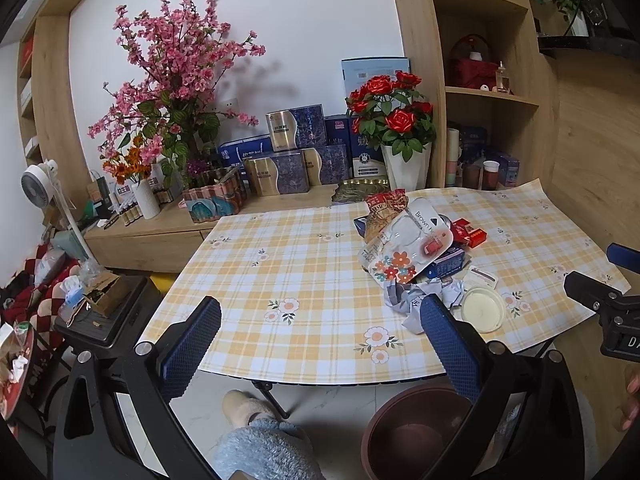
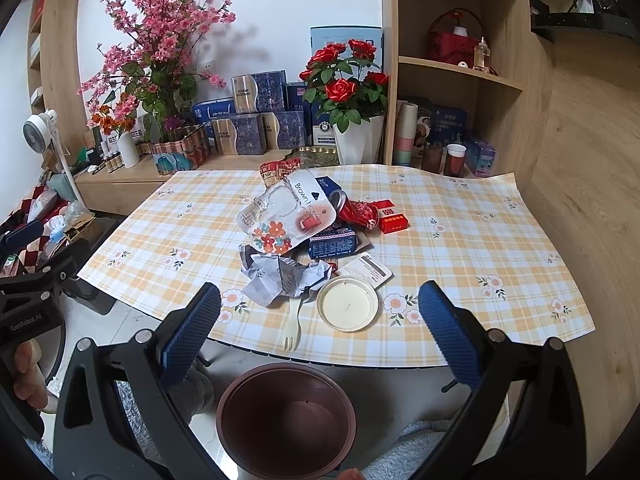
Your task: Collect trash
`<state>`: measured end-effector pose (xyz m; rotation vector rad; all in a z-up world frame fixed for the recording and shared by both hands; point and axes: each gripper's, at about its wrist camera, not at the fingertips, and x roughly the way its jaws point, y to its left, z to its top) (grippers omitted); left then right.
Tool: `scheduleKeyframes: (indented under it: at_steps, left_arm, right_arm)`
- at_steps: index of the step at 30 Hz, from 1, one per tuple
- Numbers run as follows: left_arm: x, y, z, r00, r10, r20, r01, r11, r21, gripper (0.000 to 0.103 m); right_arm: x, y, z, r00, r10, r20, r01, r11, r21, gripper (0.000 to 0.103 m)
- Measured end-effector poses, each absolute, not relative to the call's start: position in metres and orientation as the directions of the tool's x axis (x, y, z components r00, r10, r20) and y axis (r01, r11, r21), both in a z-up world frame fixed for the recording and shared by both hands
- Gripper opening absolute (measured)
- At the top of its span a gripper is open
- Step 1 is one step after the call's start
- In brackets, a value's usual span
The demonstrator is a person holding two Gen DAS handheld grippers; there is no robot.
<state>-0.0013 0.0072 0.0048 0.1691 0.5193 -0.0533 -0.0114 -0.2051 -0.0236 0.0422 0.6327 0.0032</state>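
Observation:
A heap of trash lies on the checked tablecloth (image 2: 460,248): a clear blister pack (image 2: 286,214) (image 1: 404,240), crumpled paper (image 2: 280,276) (image 1: 404,296), a round cream lid (image 2: 347,303) (image 1: 483,309), a blue carton (image 2: 333,243), a red box (image 2: 393,222), a crushed red wrapper (image 2: 360,212) and a plastic fork (image 2: 292,326). A brown bin (image 2: 286,420) (image 1: 416,436) stands on the floor below the table's front edge. My right gripper (image 2: 320,320) hangs open just in front of the lid and fork. My left gripper (image 1: 320,334) is open over bare cloth, left of the heap.
Behind the table a wooden counter (image 1: 160,224) carries flower vases (image 1: 406,164), boxes and bottles. Shelves (image 2: 460,68) stand at the back right. A white fan (image 1: 40,184) and a black stool (image 1: 104,320) are at the left. A person's slippered foot (image 1: 244,404) rests under the table.

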Motion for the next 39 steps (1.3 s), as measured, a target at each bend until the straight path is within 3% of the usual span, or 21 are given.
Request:
scheduleKeyframes:
  at_steps: [39]
  left_arm:
    - [-0.0032, 0.0011, 0.0053, 0.868, -0.016, -0.497, 0.104, 0.983, 0.151, 0.098]
  right_arm:
    - [-0.0094, -0.2062, -0.0255, 0.8, 0.016, -0.6, 0.014, 0.999, 0.046, 0.097]
